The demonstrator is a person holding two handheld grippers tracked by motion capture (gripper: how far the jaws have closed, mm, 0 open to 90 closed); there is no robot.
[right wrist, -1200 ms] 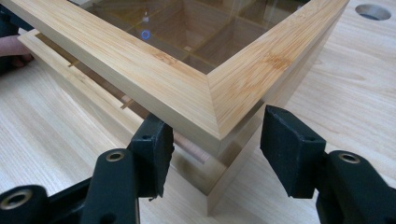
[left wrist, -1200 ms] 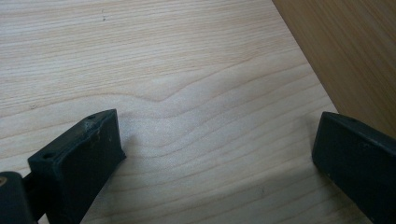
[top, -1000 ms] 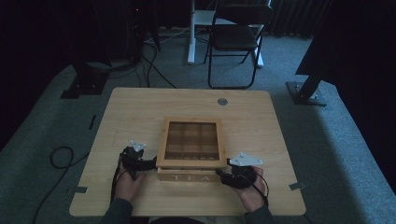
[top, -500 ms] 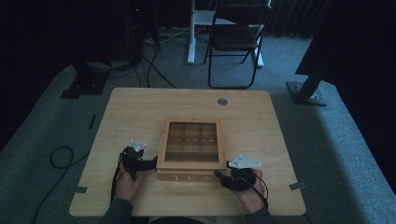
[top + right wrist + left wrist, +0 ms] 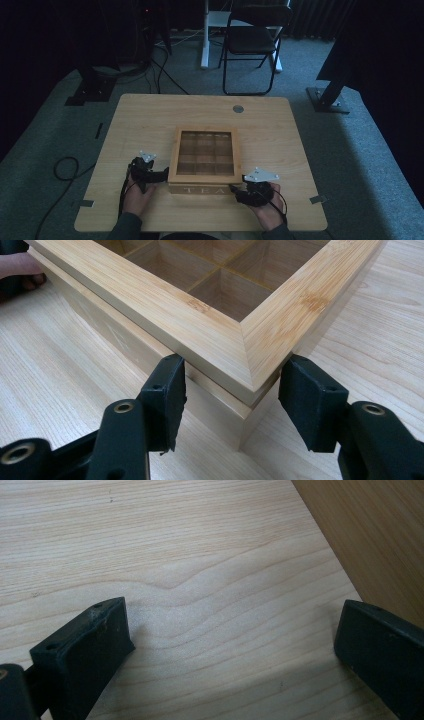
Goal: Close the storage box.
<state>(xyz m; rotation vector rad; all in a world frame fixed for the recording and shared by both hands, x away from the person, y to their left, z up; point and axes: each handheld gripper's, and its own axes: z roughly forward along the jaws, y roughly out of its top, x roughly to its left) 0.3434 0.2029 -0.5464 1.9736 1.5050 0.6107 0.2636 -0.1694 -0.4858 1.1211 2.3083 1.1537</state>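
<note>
A wooden tea box [image 5: 204,156] with a windowed lid and "TEA" on its front stands at the middle of the table [image 5: 150,120]. My left gripper [image 5: 161,175] lies against the table by the box's left side, jaws wide apart over bare wood [image 5: 235,645]; the box wall [image 5: 380,535] runs along the right jaw. My right gripper [image 5: 236,190] is at the box's near right corner. In the right gripper view its open jaws [image 5: 232,395] straddle that corner [image 5: 250,365] just under the lid's edge, with divided compartments [image 5: 220,270] visible through the lid.
A hand [image 5: 20,265] rests beside the box's far end in the right gripper view. A round grommet [image 5: 238,108] sits near the table's far edge. Beyond the table stand a folding chair [image 5: 250,45] and stand bases [image 5: 327,100]; a cable [image 5: 62,167] loops on the floor left.
My right gripper has crept slightly left and nearer, closing in on the box's near right corner. The left gripper and the box have stayed put.
</note>
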